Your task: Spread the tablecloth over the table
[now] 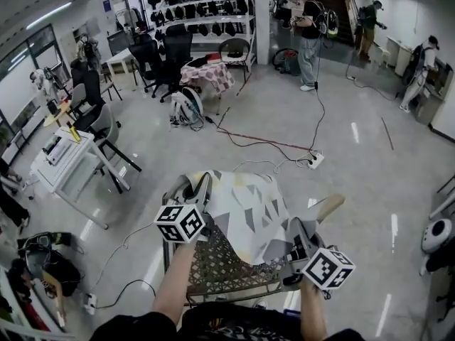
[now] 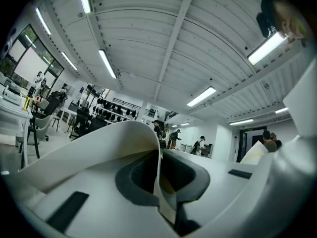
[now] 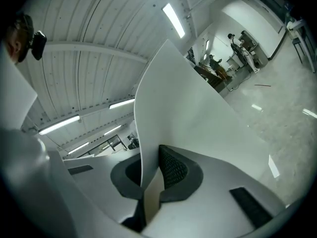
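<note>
The tablecloth [image 1: 245,204], white with grey and yellow shapes, hangs bunched between my two grippers above the metal mesh table [image 1: 220,268]; it covers the table's far part, while the near mesh shows bare. My left gripper [image 1: 202,190] holds the cloth's left side and my right gripper [image 1: 295,239] holds its right side. In the left gripper view the left gripper [image 2: 159,182] is shut on a thin fold of the tablecloth [image 2: 99,148]. In the right gripper view the right gripper [image 3: 151,185] pinches the tablecloth [image 3: 188,113], which rises as a broad white sheet.
A white desk [image 1: 67,165] with chairs stands to the left. Cables [image 1: 263,144] and a power strip [image 1: 315,160] lie on the floor beyond the table. Bags [image 1: 43,261] sit at lower left. A small covered table [image 1: 207,73] and people [image 1: 309,38] are farther back.
</note>
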`<state>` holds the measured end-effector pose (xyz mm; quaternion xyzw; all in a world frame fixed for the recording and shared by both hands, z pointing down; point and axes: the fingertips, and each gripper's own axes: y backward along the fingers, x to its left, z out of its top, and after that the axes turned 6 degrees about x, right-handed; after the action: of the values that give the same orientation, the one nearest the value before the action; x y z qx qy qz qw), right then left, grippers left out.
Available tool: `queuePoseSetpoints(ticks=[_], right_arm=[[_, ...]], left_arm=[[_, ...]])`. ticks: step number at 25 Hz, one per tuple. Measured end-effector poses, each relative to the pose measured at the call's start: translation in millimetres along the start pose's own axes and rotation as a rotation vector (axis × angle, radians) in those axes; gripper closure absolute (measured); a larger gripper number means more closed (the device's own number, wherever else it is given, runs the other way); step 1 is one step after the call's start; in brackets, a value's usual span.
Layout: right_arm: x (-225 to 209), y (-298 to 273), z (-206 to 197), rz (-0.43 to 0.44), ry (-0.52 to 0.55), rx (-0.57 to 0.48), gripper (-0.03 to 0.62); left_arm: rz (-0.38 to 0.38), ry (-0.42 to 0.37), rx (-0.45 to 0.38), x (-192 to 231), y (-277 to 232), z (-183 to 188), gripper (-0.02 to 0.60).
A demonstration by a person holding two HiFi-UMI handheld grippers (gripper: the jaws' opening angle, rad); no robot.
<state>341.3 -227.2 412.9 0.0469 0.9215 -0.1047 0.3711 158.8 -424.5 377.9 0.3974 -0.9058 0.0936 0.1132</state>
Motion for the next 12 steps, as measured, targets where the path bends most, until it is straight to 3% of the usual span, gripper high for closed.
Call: queuePoseSetpoints(ticks=[5, 9, 12], right_arm=[[29.8, -32.9, 5.4, 0.024, 0.014, -0.059, 0.576], [59.2, -69.6, -11.6, 0.05, 0.04, -0.037, 0.576], [79.0, -94.9, -31.2, 0.055, 0.042, 0.0, 0.576]], left_arm=[[0.031, -0.027, -0.041, 56.8, 12.5, 32.1, 0.545], [0.094, -0.073, -0.066, 109.6, 34.6, 50.3, 0.543], [0.161, -0.066, -0.076, 155.1, 64.3, 53.3, 0.541]])
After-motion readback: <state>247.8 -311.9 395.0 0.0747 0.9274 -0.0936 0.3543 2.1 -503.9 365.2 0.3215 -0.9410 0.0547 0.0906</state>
